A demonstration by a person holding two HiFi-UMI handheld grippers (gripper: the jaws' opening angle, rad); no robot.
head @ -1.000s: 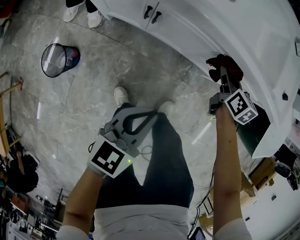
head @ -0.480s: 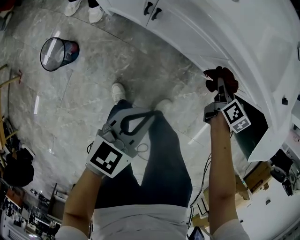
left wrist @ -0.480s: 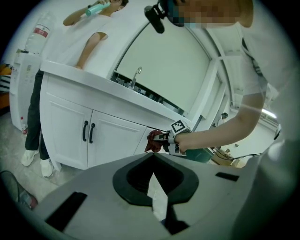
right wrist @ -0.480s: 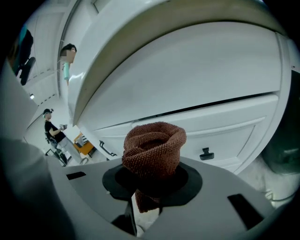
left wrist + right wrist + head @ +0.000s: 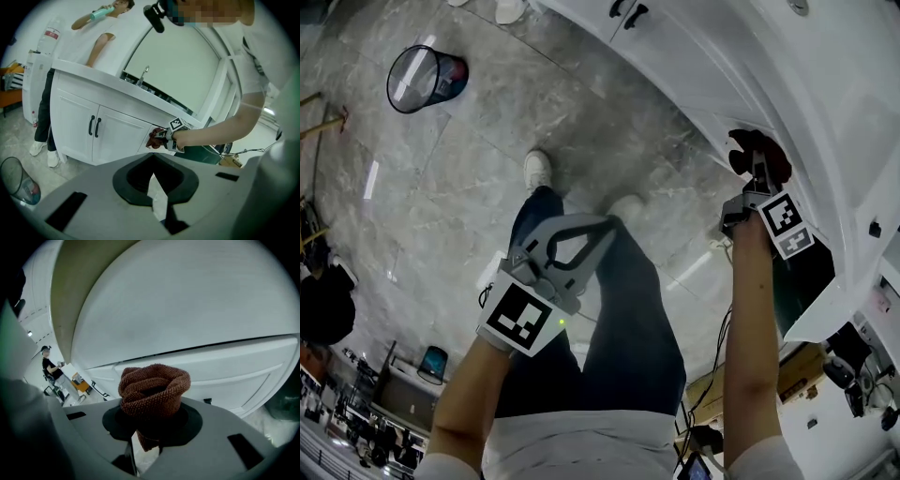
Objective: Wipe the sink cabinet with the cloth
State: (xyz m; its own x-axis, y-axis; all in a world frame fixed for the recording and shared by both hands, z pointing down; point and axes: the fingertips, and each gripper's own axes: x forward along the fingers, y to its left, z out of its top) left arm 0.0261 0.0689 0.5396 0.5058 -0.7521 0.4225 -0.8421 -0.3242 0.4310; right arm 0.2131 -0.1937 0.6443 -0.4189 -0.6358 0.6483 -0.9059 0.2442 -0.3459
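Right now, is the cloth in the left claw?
No, the right claw grips the reddish-brown cloth; the left claw holds nothing.

Grey marble-look floor point(image 5: 469, 159). On it: wire waste bin point(image 5: 427, 77) at far left, well apart from the white sink cabinet point(image 5: 675, 42) standing along the right. Gripper-holder's white shoes point(image 5: 538, 171) sit between bin and cabinet. Second person's shoes point(image 5: 508, 9) are beside the cabinet's far end. Cabinet worktop point(image 5: 89, 75) carries a faucet point(image 5: 144, 75).
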